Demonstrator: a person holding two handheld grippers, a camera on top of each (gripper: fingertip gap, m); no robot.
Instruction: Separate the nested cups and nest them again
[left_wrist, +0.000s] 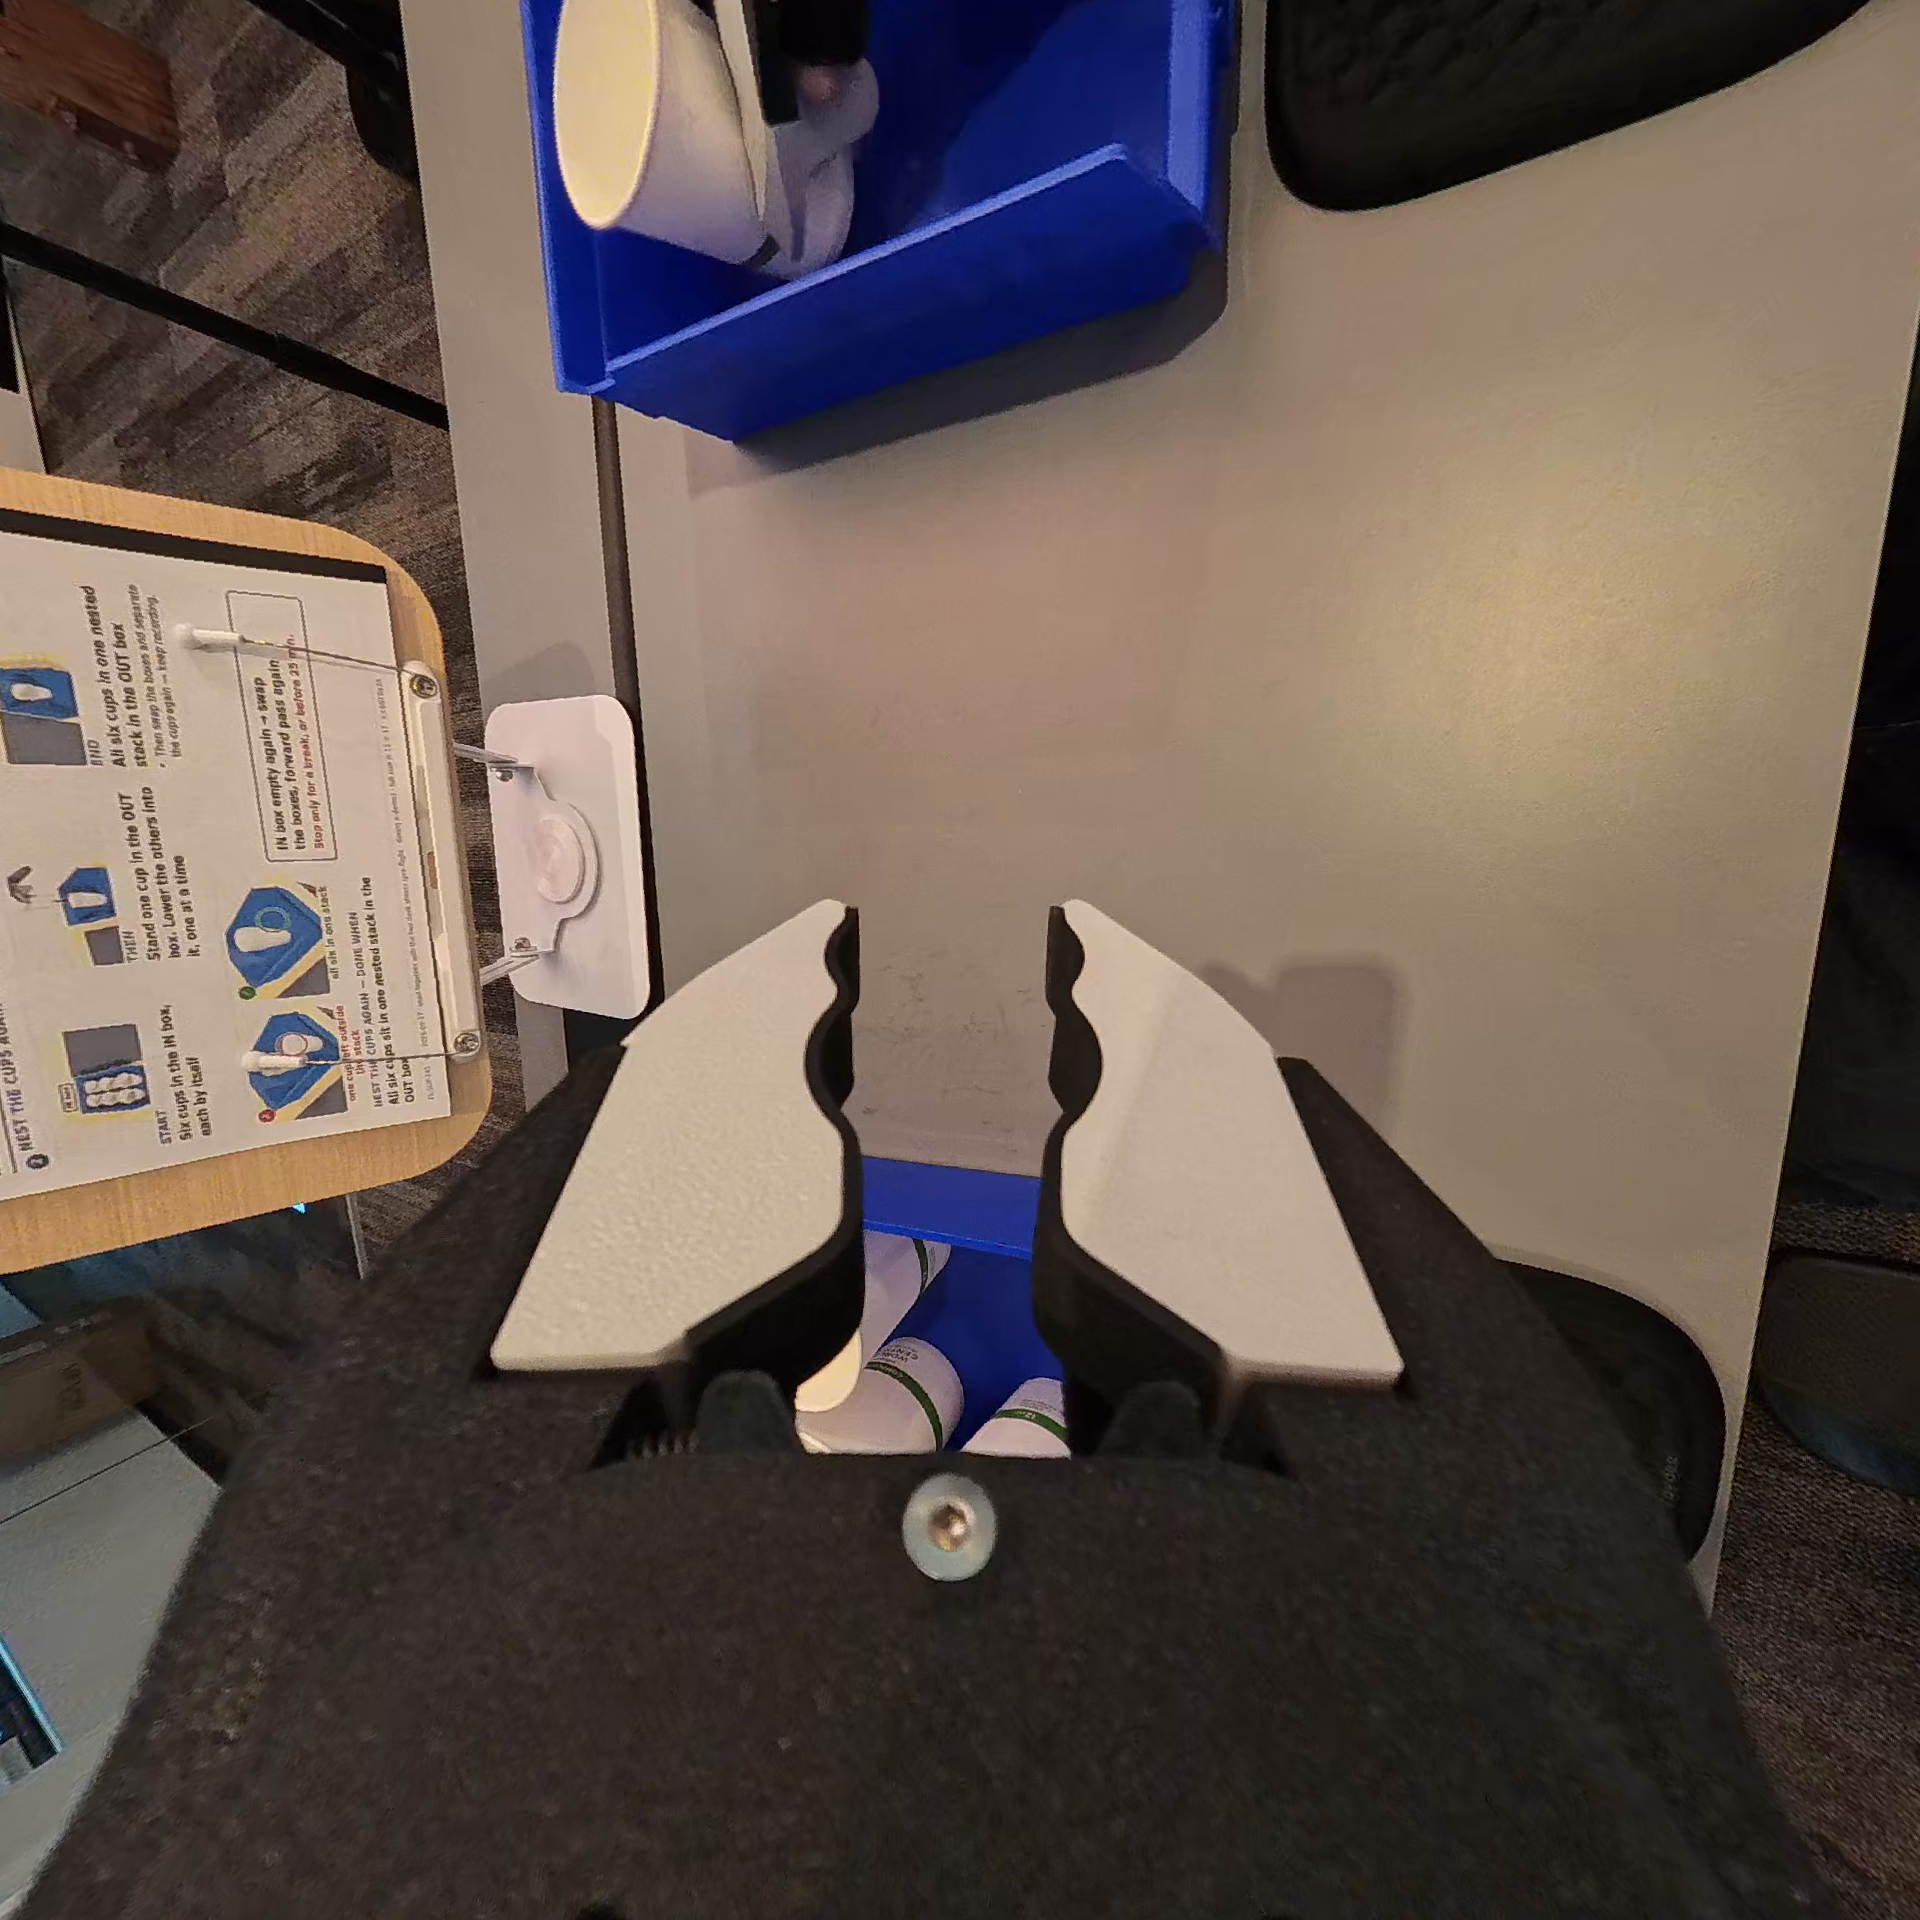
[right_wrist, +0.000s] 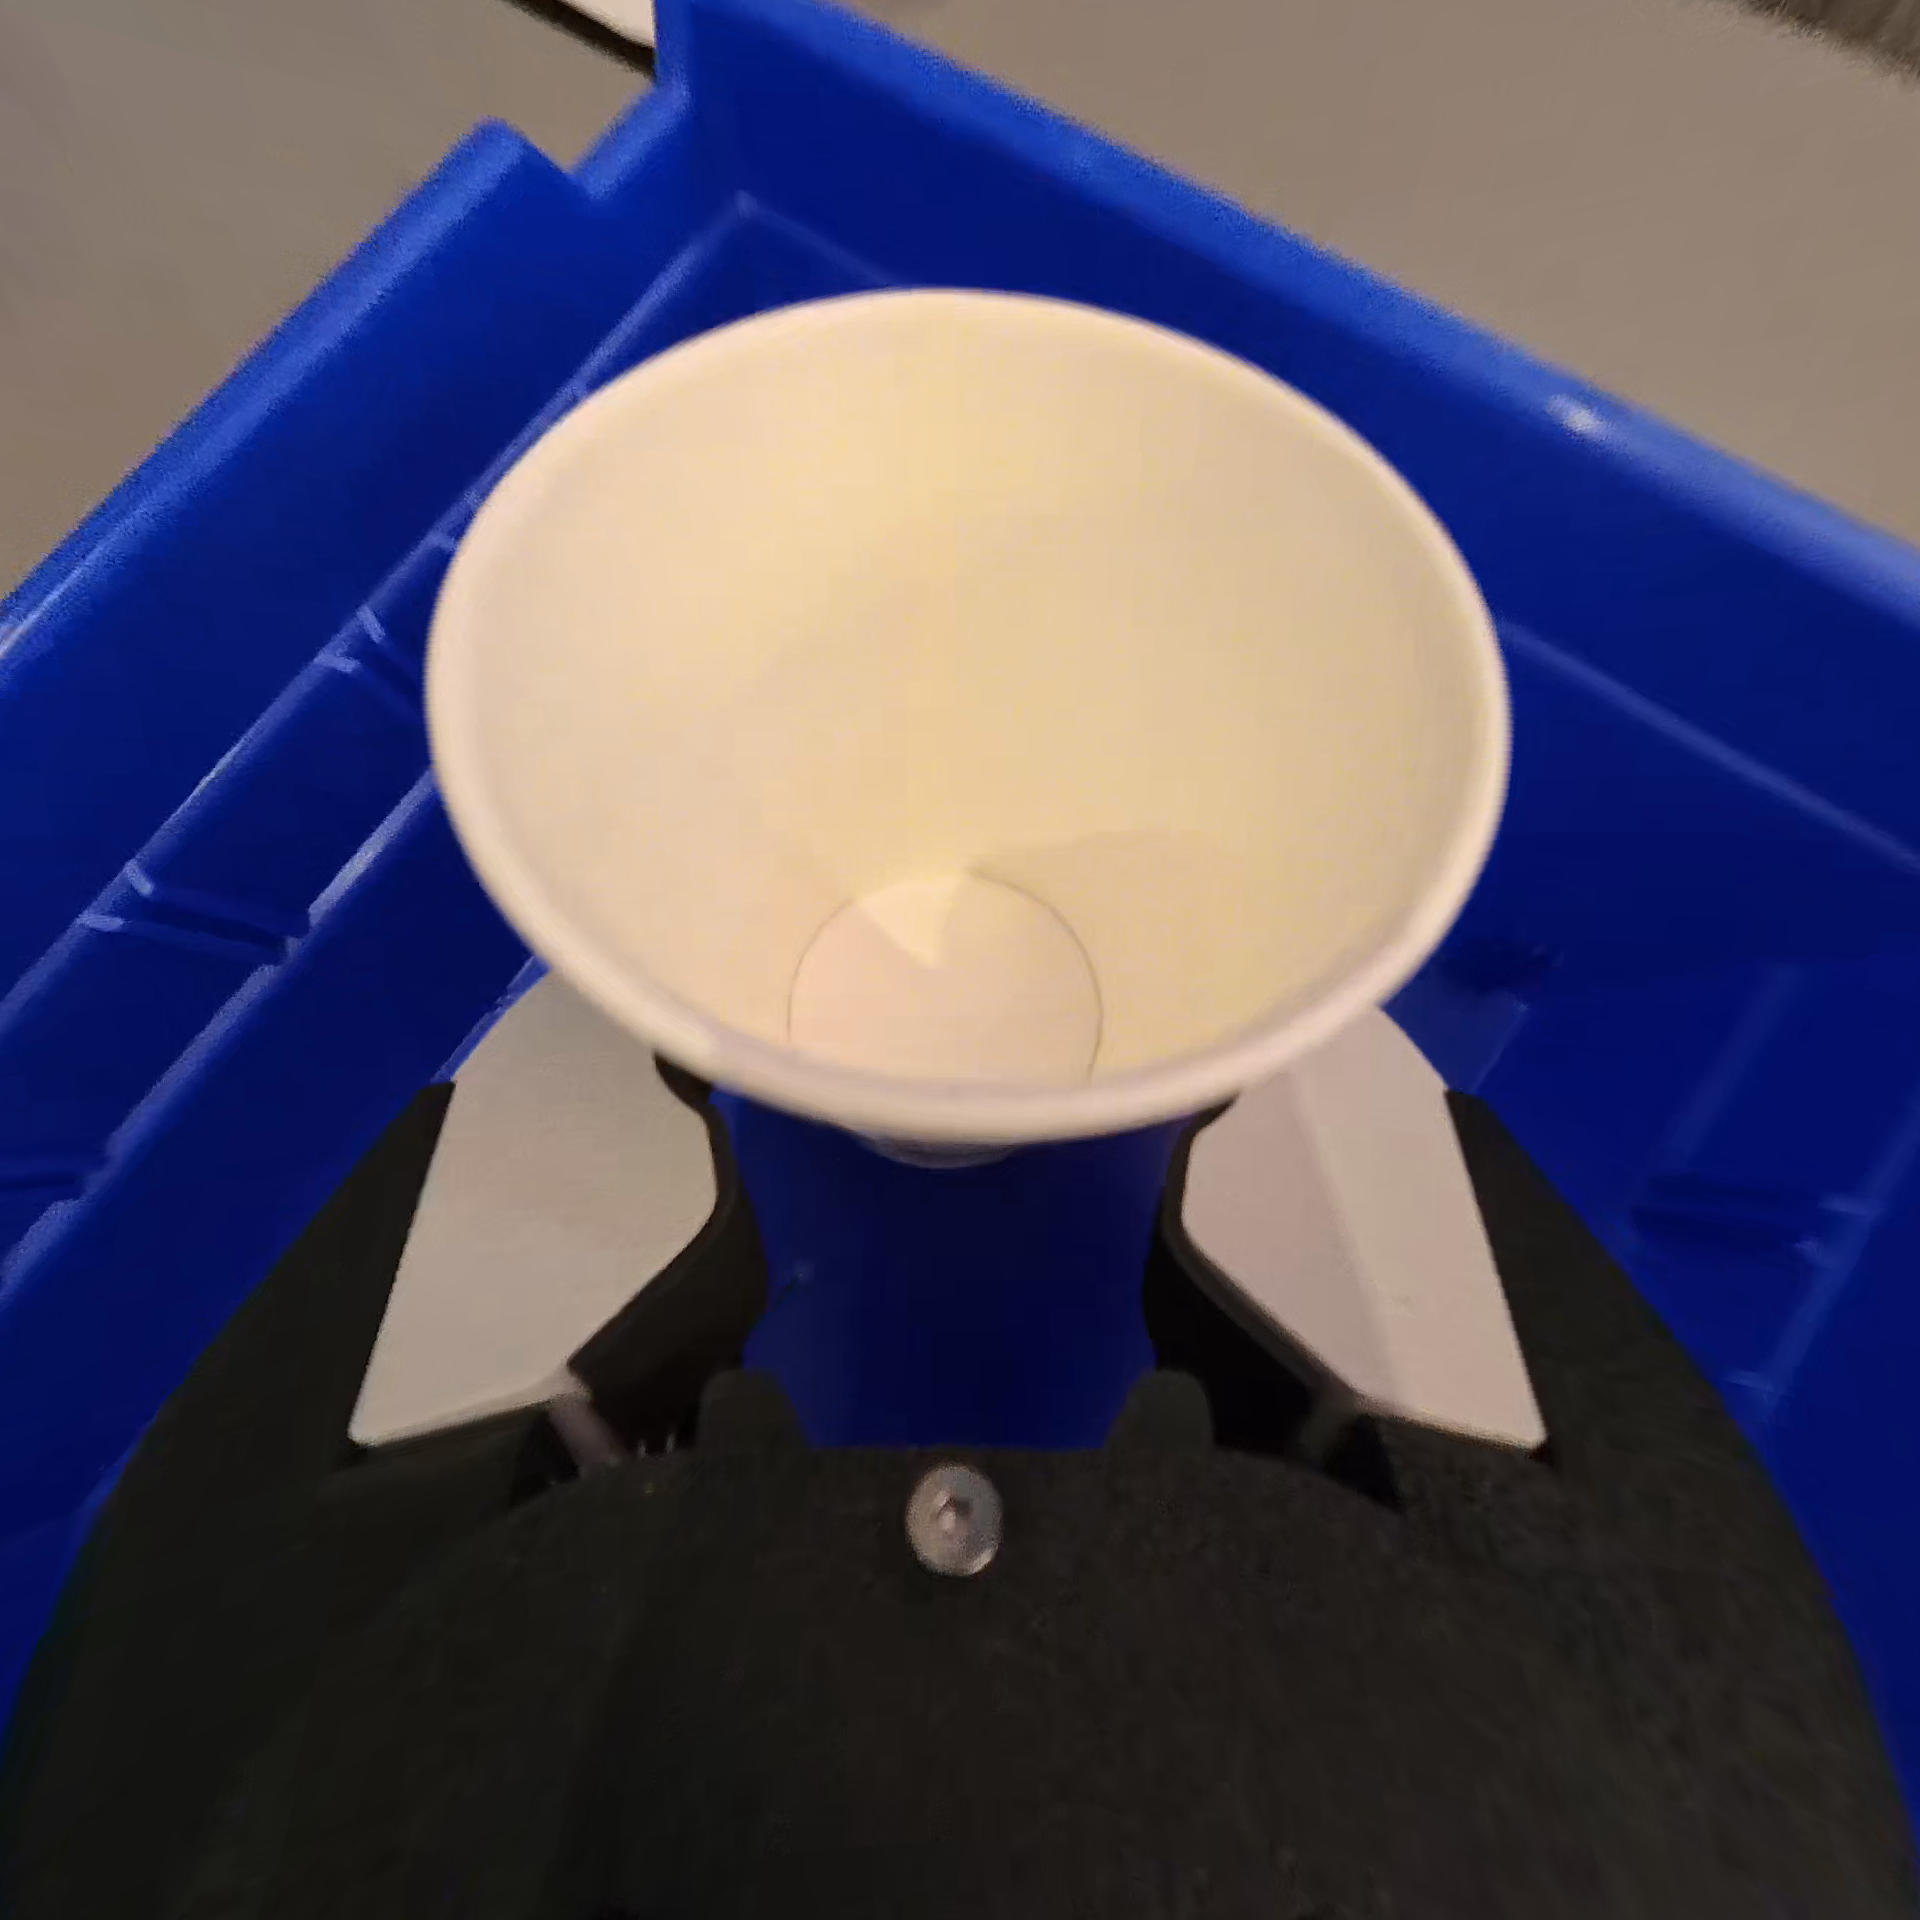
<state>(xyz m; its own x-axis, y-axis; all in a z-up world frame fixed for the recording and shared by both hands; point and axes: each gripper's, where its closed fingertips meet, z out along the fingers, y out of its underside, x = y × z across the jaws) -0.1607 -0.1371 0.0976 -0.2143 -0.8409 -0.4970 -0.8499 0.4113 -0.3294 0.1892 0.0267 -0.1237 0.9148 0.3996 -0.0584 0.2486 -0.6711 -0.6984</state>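
My right gripper is shut on a white paper cup. The cup's open mouth faces the camera and hides the fingertips. It hangs over the inside of a blue bin. In the left wrist view the same cup is tilted in the right gripper over the far blue bin. My left gripper is open and empty. It hovers above a near blue bin, where loose white cups with green bands lie on their sides.
The grey table runs between the two bins. An instruction sheet on a wooden board stands off the table's left edge on a white mount. Dark padded objects sit at the top right and lower right.
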